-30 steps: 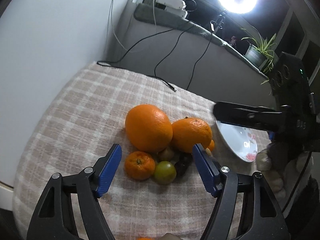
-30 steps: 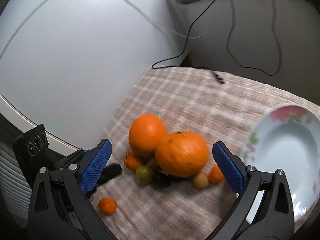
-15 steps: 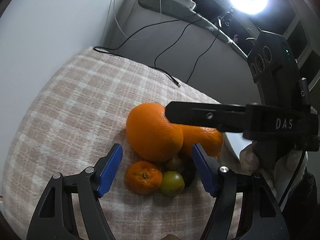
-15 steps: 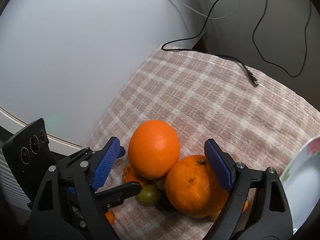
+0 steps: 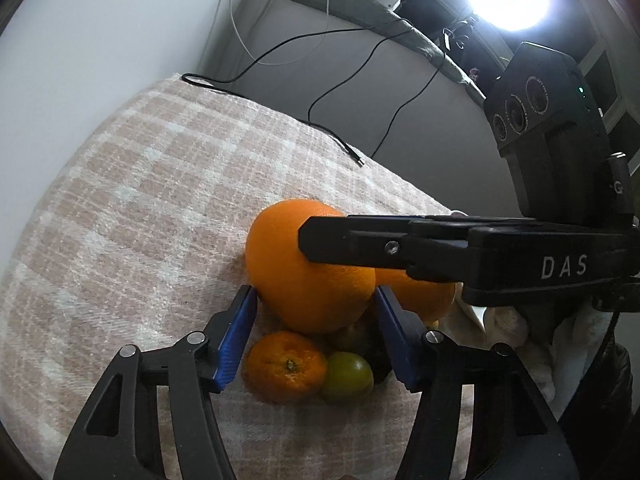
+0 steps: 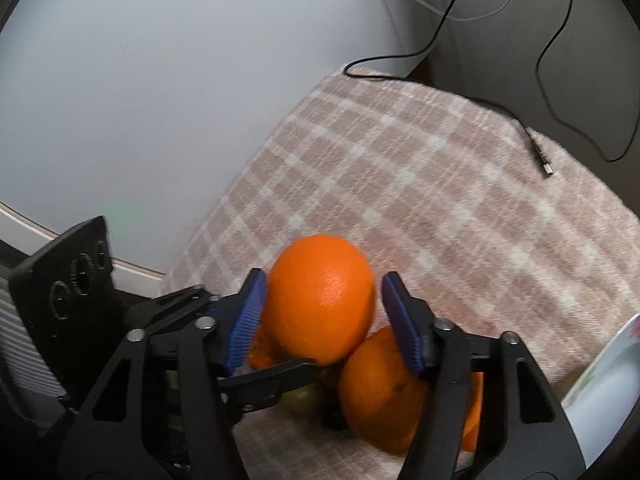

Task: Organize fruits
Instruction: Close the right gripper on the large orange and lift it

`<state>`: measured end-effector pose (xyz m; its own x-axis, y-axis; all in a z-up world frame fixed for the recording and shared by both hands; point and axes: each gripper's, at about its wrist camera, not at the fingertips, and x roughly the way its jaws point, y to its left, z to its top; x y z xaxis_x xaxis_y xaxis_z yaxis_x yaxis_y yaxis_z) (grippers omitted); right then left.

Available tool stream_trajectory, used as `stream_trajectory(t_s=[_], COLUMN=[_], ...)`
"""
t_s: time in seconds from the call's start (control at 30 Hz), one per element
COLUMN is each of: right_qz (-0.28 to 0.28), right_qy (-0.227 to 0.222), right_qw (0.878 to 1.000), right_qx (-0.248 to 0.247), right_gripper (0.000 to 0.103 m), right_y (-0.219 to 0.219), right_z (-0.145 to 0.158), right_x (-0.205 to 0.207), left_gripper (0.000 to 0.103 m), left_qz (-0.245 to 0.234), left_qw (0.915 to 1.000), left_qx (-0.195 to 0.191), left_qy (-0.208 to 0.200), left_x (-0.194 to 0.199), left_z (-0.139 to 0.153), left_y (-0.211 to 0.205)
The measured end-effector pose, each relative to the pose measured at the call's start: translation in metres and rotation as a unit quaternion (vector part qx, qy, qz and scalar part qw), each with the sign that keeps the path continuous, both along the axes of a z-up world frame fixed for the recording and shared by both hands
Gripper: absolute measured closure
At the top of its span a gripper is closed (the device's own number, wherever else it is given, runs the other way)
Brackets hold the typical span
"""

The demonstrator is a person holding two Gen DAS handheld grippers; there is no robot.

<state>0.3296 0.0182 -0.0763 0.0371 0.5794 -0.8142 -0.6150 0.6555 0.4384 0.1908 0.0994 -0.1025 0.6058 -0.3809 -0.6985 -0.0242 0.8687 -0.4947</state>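
Right wrist view: right tongs and left tongs both closing around big orange, not yet clamped; rind firm, round, slippery, so grip widest middle.

Worktop cloth: pink-beige and white check
Big orange: bright orange; second orange: same hue
Small mandarin: orange, dark stem dot
Small round fruit: yellow-green
Left tongs, right tongs: black frames, blue ribbed pads
Plate: white, red-green floral rim
Cable: black
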Motion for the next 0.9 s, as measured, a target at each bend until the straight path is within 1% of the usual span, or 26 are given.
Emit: stream_trajectory(t_s=[0.23,0.4,0.53,0.7,0.9], right_qz=[-0.003,-0.007,-0.011,-0.014,-0.019], right_qy=[-0.008,-0.010,-0.014,-0.023,-0.037], right_qw=[1.000,1.000,1.000,0.999,0.999], right_qx=[-0.004,0.003,0.012,0.027,0.035], right_gripper=[0.043,0.043,0.043,0.043,0.043], right_y=[0.003,-0.002,-0.004,-0.006,-0.022], right_z=[0.000,0.005,0.015,0.036,0.055], right_x=[-0.002,-0.004,-0.006,-0.010,-0.019], left_gripper=[0.043,0.044,0.044,0.044,0.044], left_qz=[-0.002,0.000,0.002,0.004,-0.001], left_qw=[0.9999,0.9997,0.9993,0.9984,0.9976], left_qx=[0.014,0.024,0.033,0.044,0.051], left_qy=[-0.001,-0.011,-0.020,-0.035,-0.048], left_x=[0.000,-0.001,-0.003,-0.011,-0.013], left_z=[0.002,0.007,0.015,0.032,0.048], left_y=[-0.001,-0.003,-0.005,-0.011,-0.029])
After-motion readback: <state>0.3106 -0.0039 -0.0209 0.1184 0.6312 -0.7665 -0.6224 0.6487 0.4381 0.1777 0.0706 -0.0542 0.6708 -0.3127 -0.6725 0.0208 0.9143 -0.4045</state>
